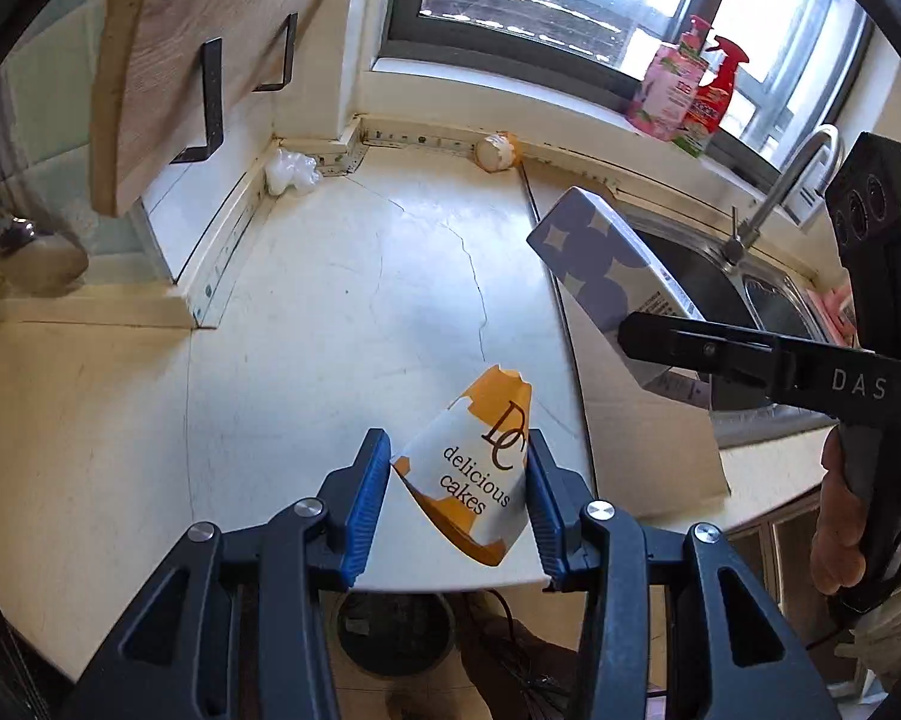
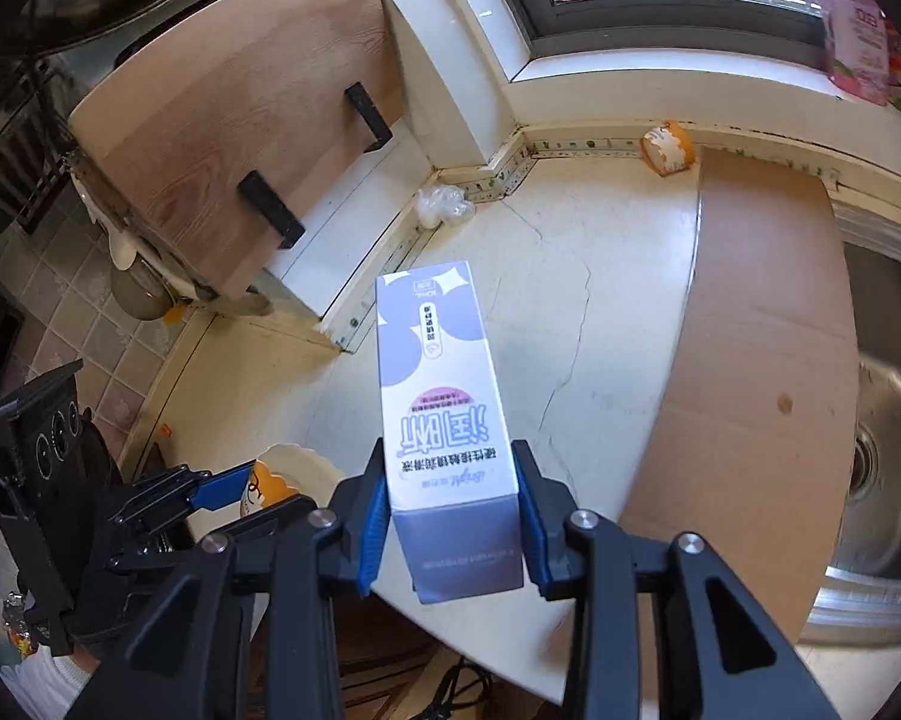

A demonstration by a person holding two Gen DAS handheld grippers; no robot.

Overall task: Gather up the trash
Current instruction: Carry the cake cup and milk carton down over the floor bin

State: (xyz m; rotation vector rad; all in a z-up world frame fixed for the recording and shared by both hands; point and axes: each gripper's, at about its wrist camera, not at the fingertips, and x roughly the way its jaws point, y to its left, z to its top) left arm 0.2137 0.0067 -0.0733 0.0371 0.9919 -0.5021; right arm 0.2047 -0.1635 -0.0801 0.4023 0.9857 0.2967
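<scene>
The left gripper (image 1: pixel 457 501) squeezes a paper cake cup (image 1: pixel 471 468) between its blue ribbed pads. The cup is cone shaped, white and orange, with the words "delicious cakes" on it. Its long way runs from near to far, with the narrow end pointing far and a little right. It is held above the near edge of the countertop (image 1: pixel 330 300).

The right gripper (image 2: pixel 453 519) squeezes a tall box (image 2: pixel 441 414) by its near end. The box is smooth cardboard, white and purple, with round shapes printed on it. Its long way points away from the gripper, toward the far left corner of the countertop, and it sits right between the two pads.

The countertop is pale and shiny with thin cracks. A flat brown cardboard sheet (image 2: pixel 762 324) lies on its right part, next to the steel sink (image 2: pixel 888 396). In the far corner lies a crumpled clear plastic wad (image 2: pixel 444 204). Far right, against the wall, lies another orange and white cup (image 2: pixel 666 147) on its side. A wooden board (image 2: pixel 240 114) leans at the left.
</scene>
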